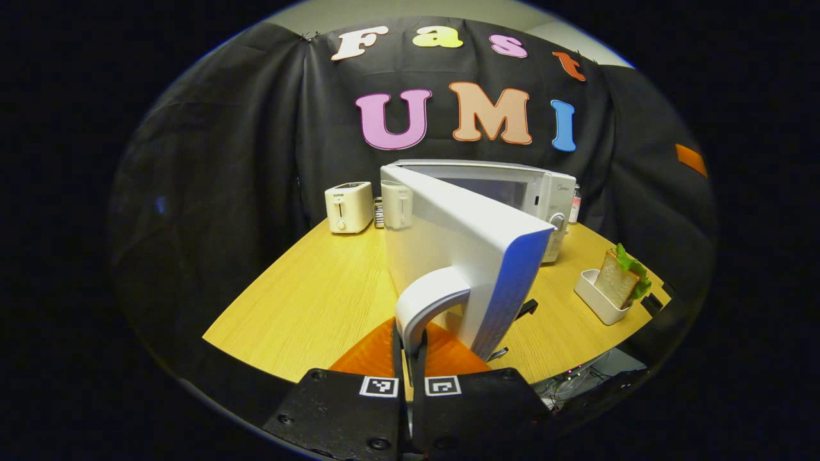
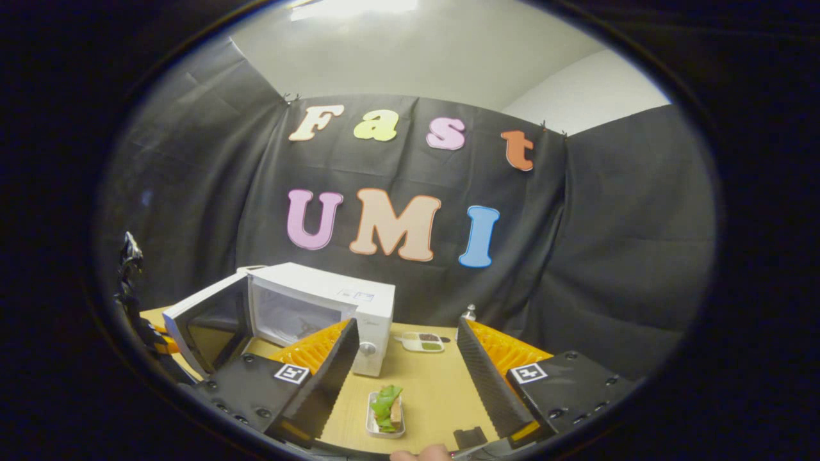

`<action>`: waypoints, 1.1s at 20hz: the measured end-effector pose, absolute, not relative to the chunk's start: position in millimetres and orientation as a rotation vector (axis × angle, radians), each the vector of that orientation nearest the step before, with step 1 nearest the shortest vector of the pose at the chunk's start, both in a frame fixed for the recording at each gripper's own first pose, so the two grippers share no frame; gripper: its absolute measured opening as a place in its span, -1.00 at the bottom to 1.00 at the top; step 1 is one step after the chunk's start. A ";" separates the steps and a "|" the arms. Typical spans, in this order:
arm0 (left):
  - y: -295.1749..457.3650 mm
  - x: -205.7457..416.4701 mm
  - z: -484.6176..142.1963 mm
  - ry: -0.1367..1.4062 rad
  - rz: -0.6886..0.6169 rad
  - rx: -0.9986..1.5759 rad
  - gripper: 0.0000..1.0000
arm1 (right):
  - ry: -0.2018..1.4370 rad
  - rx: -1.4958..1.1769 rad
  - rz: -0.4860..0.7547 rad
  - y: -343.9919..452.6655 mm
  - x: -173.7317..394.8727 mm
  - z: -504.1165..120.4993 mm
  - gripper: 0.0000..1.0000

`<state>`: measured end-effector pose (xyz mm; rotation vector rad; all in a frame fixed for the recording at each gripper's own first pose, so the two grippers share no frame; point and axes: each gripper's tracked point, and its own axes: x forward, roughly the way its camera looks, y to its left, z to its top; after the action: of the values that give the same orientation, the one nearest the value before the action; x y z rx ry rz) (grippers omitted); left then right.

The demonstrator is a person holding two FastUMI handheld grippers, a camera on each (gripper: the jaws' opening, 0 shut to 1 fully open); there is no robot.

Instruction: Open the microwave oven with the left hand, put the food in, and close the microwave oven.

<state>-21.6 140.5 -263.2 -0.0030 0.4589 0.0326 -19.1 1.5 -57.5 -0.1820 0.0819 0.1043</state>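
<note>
The microwave door (image 1: 467, 256) stands swung out straight ahead of the left claw (image 1: 410, 358), whose fingers are closed on the door handle (image 1: 426, 301), so the way forward is blocked there. To that claw's left lies bare table (image 1: 301, 301), with two toasters (image 1: 349, 206) far back near the wall. To its right, past the door's edge, the sandwich in its white tray (image 1: 602, 301) stands on open table. Ahead of the right claw (image 2: 407, 365), fingers spread wide, the sandwich tray (image 2: 385, 416) lies between them, nothing over it. Left and ahead, the microwave cavity (image 2: 295, 320) is open, the microwave's control panel (image 2: 371, 349) beside the left finger; a small dish (image 2: 424, 342) sits farther back.
</note>
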 end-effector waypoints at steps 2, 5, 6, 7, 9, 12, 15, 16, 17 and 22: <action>141.2 -22.3 -265.0 0.468 0.034 -0.020 -0.98 | 0.105 -0.167 0.105 2.0 -10.3 -65.0 0.94; 143.2 -23.8 -265.0 0.471 0.026 -0.013 -0.98 | 0.146 -0.163 0.101 1.8 3.0 -78.4 0.94; 144.8 -23.6 -265.1 0.472 0.027 -0.018 -0.98 | 0.158 -0.168 0.100 2.4 7.6 -83.5 0.95; 144.6 -23.1 -264.6 0.472 0.025 -0.021 -0.98 | 0.172 -0.178 0.102 3.5 10.6 -90.9 0.95; 143.3 -23.4 -265.1 0.471 0.015 -0.032 -0.96 | 0.212 -0.214 0.104 3.8 18.5 -109.5 0.94; 141.4 -26.8 -270.3 0.498 -0.008 -0.094 -0.76 | 0.264 -0.244 0.097 6.6 28.1 -134.8 0.96; 142.4 -38.2 -284.5 0.553 -0.017 -0.151 0.06 | 0.325 -0.260 0.098 6.5 34.5 -165.9 0.94; 144.8 -42.0 -281.8 0.540 -0.008 -0.156 0.26 | 0.348 -0.262 0.103 7.9 35.4 -175.8 0.96; 149.2 -44.5 -278.5 0.529 0.002 -0.154 0.37 | 0.366 -0.268 0.105 7.3 37.3 -185.3 0.96; 149.3 -65.4 -255.1 0.506 -0.028 -0.072 0.43 | 0.466 -0.309 0.103 -1.7 40.8 -242.2 0.96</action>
<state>-65.4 149.3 -255.1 -0.0723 0.5059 -0.0278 40.8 -1.7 -242.2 -0.3092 0.4659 0.1030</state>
